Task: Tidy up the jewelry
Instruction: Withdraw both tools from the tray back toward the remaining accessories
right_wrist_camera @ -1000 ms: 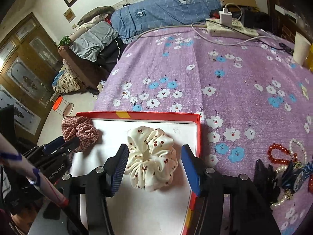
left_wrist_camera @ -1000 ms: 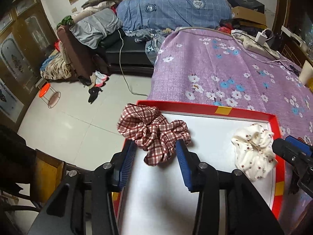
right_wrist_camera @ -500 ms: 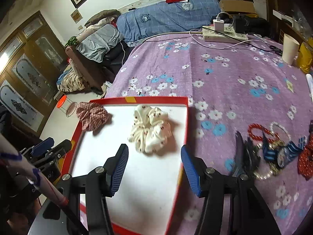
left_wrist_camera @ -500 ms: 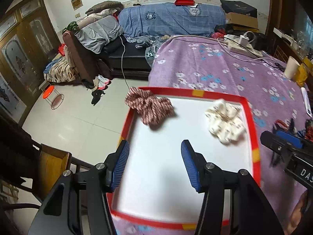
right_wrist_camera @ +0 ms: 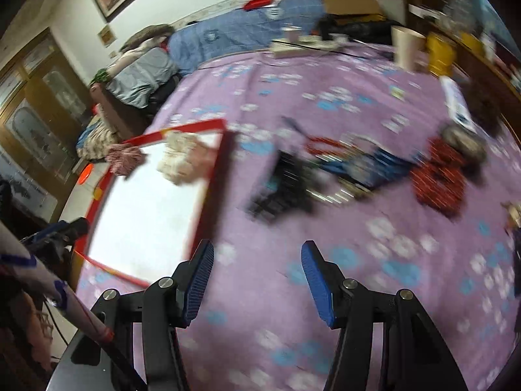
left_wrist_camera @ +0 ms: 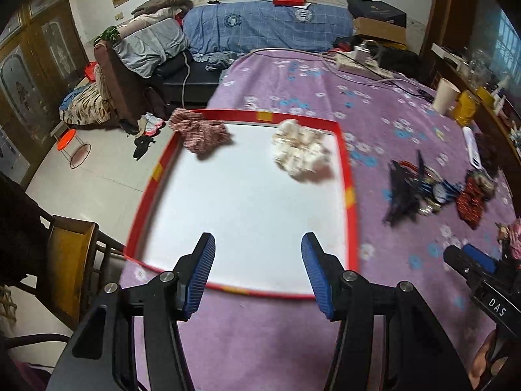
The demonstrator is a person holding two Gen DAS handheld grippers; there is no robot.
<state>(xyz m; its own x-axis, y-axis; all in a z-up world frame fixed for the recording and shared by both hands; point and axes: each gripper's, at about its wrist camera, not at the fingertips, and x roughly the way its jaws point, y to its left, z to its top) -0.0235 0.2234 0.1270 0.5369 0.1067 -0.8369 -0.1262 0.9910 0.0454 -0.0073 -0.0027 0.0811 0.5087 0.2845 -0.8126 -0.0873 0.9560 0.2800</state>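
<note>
A red-rimmed white tray (left_wrist_camera: 347,176) lies on the purple floral cloth. In it, at the far side, lie a red plaid scrunchie (left_wrist_camera: 202,135) and a cream scrunchie (left_wrist_camera: 299,151); both also show in the right wrist view, the plaid scrunchie (right_wrist_camera: 125,159) and the cream scrunchie (right_wrist_camera: 179,159). My left gripper (left_wrist_camera: 257,270) is open and empty over the tray's near edge. My right gripper (right_wrist_camera: 257,273) is open and empty over the cloth, right of the tray (right_wrist_camera: 211,195). A blurred heap of jewelry and hair accessories (right_wrist_camera: 351,172) lies ahead of it, with a red dotted scrunchie (right_wrist_camera: 436,179).
A paper cup (left_wrist_camera: 446,96), a yellow packet (left_wrist_camera: 465,107) and a power strip with cables (left_wrist_camera: 361,62) sit at the table's far right. A wooden chair (left_wrist_camera: 65,260) stands at the table's left edge. The right gripper's tip (left_wrist_camera: 469,264) shows at lower right.
Both grippers have pulled back from the tray and away from the scrunchies. The right gripper has swung right, toward the jewelry heap; its view is motion-blurred.
</note>
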